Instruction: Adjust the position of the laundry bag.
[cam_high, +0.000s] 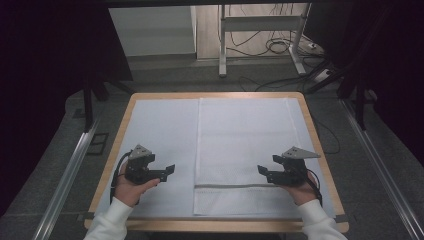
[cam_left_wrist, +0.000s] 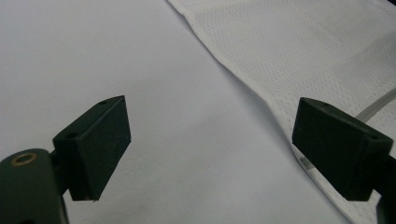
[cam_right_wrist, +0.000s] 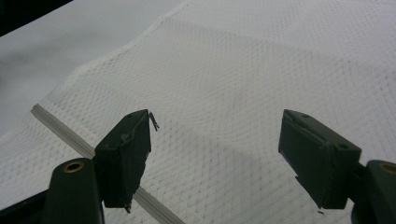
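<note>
- high view: white towel (cam_high: 243, 150) flat on the tabletop (cam_high: 150, 96), left tool (cam_high: 167, 170) beside it, right tool (cam_high: 262, 170) over it
- both spread, empty
- right gripper view catches the towel's woven stripe (cam_right_wrist: 56, 125)

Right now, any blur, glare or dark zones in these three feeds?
High view: evenly lit table, surroundings fall to black, no glare. Left gripper view: jaws soft, towel weave sharp. Right gripper view: weave crisp mid-frame, a soft shadow under the right gripper, top-left corner dark.
</note>
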